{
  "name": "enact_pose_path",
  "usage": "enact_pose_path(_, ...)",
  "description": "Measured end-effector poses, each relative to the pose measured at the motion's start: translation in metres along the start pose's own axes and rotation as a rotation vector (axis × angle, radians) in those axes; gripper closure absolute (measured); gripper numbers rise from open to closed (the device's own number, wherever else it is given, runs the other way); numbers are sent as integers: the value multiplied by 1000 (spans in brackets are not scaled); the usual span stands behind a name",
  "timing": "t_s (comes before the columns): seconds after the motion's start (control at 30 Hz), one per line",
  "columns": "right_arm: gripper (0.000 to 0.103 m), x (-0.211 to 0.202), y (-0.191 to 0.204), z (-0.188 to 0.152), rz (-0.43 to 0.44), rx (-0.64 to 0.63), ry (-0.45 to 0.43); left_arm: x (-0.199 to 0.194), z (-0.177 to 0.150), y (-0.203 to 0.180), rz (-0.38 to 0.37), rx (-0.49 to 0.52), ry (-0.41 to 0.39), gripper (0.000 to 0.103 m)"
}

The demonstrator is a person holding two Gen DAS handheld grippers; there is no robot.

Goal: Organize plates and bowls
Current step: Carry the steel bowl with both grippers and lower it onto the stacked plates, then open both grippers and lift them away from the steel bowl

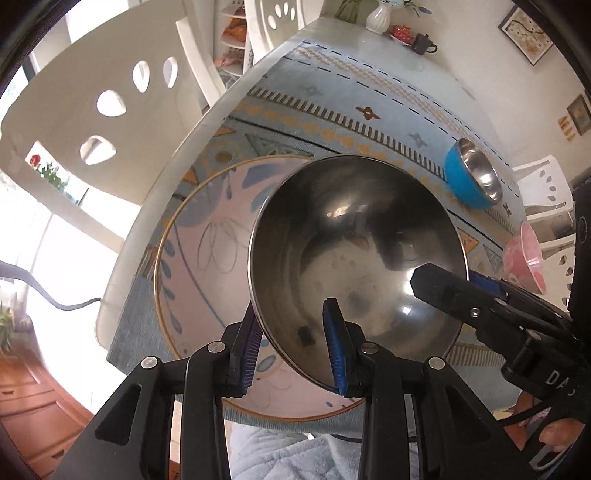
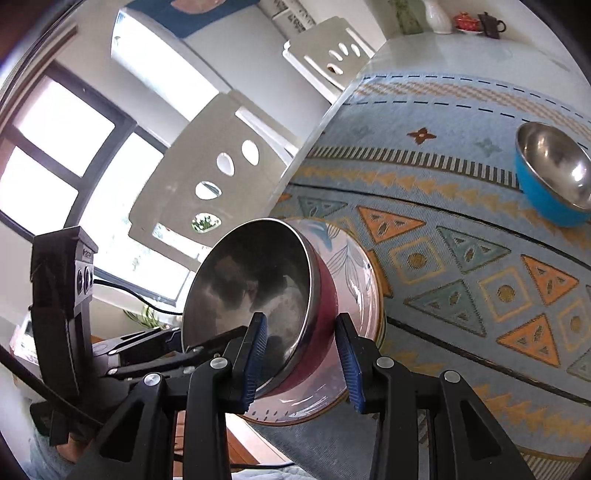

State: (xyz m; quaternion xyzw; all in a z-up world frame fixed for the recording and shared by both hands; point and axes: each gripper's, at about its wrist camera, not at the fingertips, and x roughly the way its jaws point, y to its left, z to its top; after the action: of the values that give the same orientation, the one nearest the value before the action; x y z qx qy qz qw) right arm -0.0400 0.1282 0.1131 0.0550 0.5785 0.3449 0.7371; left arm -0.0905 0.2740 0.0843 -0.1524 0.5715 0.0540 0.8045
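Holding red bowl by opposite rims, left gripper and right gripper both pinched narrow on it, above plate. Lowering level, centring, releasing together.

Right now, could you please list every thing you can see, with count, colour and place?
steel bowl: one, red outside, held over the plate by its rim
plate: one, pink with blue leaves, near table edge
blue bowl: one, steel inside, far right on cloth
pink bowl: one, right edge of the left view
tablecloth: one, light blue, patterned
white vase, dark teapot: one each, far table end
chairs: white, beside table
left claw: black, shut on bowl rim
right claw: black, shut on bowl rim
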Motion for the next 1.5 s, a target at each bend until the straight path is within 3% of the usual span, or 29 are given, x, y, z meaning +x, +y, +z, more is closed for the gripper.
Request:
enact_pose_path(0.27,66,15,-8,-8,-4,39,57,-3,2,4,-12,-7,-10,75)
enact_pose_path(0.83,64,17,-5,-9,-11,40,75,1,3,4,9,7,8,74)
enact_pose_path(0.97,64,19,-5,-9,-11,41,82,2,5,8,-25,-16,8,66)
enact_pose_path(1.0,62,21,-5,-9,-15,42,92,2,5,8,-35,-16,9,66)
enact_pose_path(1.07,47,26,-4,-10,-16,41,123,1,6,7,-36,-11,11,65)
enact_pose_path(1.2,46,25,0,-11,-35,18,130,0,7,9,-13,-8,16,56)
enact_pose_path(1.27,42,24,2,-10,-54,7,124,-1,7,12,-12,-15,11,45)
enact_pose_path(1.37,35,20,1,-10,-62,7,115,-5,9,13,-7,-19,0,43)
enact_pose_path(1.5,35,17,-3,-10,-66,17,114,-8,12,14,12,-11,2,43)
